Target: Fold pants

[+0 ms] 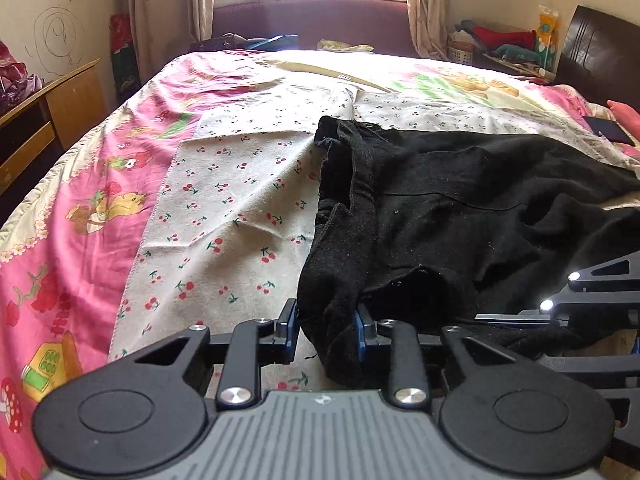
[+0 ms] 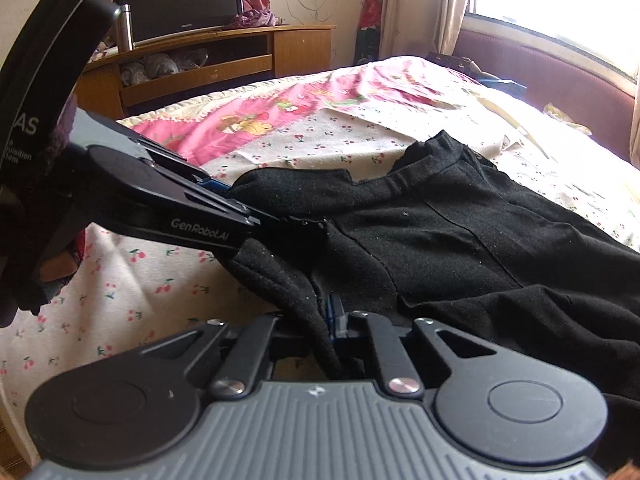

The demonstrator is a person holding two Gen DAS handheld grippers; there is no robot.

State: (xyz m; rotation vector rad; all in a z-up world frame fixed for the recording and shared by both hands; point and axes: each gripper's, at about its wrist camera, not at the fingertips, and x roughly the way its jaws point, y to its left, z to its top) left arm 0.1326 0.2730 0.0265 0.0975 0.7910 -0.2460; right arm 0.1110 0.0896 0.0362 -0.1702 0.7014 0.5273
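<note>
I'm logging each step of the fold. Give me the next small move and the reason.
Probably lift both grippers together and carry the near edge of the black pants away across the bed: the left gripper and right gripper each pinch that edge, the rest lying flat.

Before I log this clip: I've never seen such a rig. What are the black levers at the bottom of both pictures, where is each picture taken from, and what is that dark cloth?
There is no robot here: a person holds a two-finger gripper in each hand, with a fisheye camera on each looking along the fingers. One picture is from the left gripper, the other from the right gripper; the levers are each gripper's own linkage. Black knit pants lie crumpled on a cream cherry-print cloth spread over a pink cartoon-print bedsheet. Both grippers have pants fabric between their fingers at the near edge, side by side. The left gripper also shows from the side in the right view.
</note>
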